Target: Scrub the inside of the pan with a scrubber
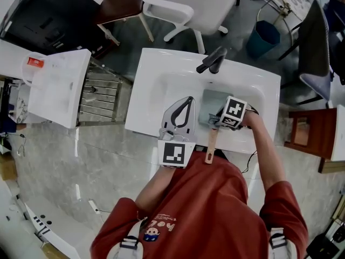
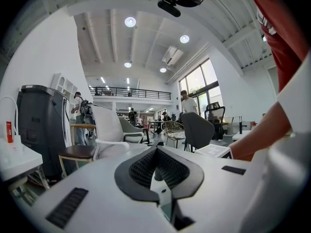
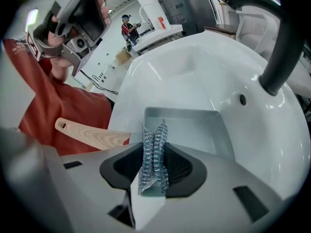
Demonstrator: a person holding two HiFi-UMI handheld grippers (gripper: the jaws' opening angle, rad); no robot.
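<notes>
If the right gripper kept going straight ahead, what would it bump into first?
Probably the inside of the grey pan, which lies in the sink just beyond the scrubber that the right gripper holds.

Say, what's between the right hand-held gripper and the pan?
A mesh scrubber, pinched by that hand-held gripper above the pan; the right gripper view shows it.

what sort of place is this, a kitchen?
Probably an open office or lab, not a kitchen: the white sink basin with its black tap stands beside a white office chair and a blue waste bin.
</notes>
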